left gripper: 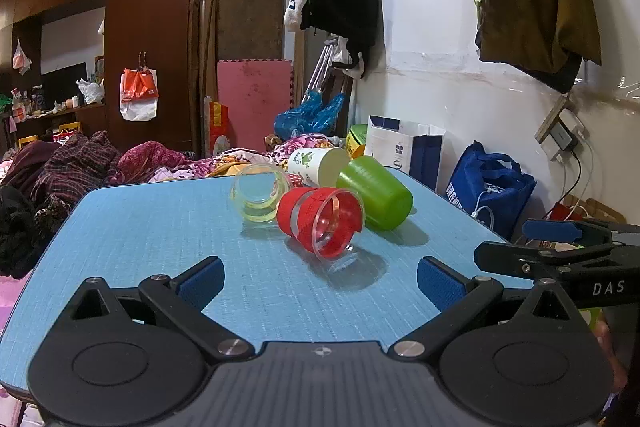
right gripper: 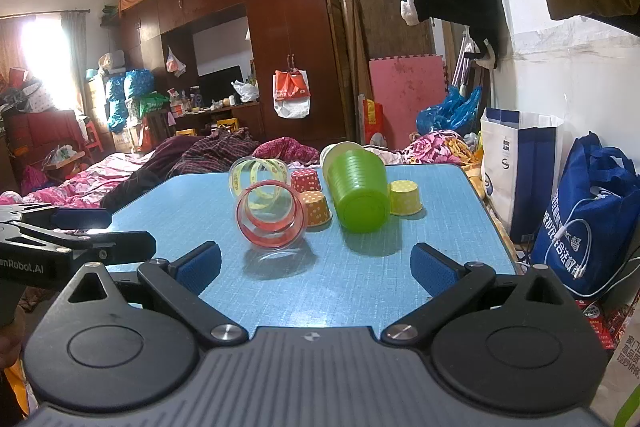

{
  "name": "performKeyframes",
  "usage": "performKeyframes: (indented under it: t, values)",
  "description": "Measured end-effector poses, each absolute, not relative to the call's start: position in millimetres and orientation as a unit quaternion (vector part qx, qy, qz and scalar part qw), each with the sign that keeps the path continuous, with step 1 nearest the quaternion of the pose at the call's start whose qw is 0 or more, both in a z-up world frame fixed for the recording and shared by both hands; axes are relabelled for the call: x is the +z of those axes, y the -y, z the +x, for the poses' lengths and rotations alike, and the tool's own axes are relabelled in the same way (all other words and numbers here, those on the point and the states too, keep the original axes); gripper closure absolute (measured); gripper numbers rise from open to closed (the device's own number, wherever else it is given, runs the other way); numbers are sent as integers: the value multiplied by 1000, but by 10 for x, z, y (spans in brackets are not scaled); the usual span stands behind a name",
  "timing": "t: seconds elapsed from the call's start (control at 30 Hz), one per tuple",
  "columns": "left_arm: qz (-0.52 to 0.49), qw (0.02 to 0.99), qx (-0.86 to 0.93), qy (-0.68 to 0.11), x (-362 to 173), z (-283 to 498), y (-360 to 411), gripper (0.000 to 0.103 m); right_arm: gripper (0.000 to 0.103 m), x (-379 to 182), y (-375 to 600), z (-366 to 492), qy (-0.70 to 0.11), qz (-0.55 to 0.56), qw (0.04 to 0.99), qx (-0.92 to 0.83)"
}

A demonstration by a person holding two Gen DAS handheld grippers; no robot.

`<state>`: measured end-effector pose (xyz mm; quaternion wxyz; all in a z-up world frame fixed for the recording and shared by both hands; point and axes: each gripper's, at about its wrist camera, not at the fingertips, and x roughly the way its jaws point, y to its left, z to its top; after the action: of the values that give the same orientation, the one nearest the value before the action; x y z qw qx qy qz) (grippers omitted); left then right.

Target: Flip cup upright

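A clear cup with a red sleeve (left gripper: pixel 322 223) lies on its side on the blue table (left gripper: pixel 160 227), its mouth toward me; it also shows in the right wrist view (right gripper: pixel 270 213). Behind it lie a clear cup with a yellow band (left gripper: pixel 260 195) (right gripper: pixel 258 175), a green cup (left gripper: pixel 374 193) (right gripper: pixel 360 193) and a white paper cup (left gripper: pixel 316 167). My left gripper (left gripper: pixel 320 283) is open and empty, a little short of the red cup. My right gripper (right gripper: pixel 316 269) is open and empty, just in front of the red and green cups.
Small dotted paper cups stand mouth down: red (right gripper: pixel 306 180), orange (right gripper: pixel 317 209), yellow (right gripper: pixel 405 197). A blue bag (right gripper: pixel 588 223) and a white paper bag (right gripper: pixel 520 163) stand right of the table. A bed with heaped clothes (right gripper: pixel 200 155) lies behind and left.
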<state>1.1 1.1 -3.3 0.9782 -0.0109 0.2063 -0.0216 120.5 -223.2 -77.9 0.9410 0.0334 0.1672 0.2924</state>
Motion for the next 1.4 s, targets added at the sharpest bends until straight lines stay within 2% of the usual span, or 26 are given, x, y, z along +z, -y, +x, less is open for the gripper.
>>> performKeyframes:
  t: [1.4]
  values:
    - [-6,977,-29,-209,-66,13,26,0,1,-799,2226,1221,-171,34,941,291]
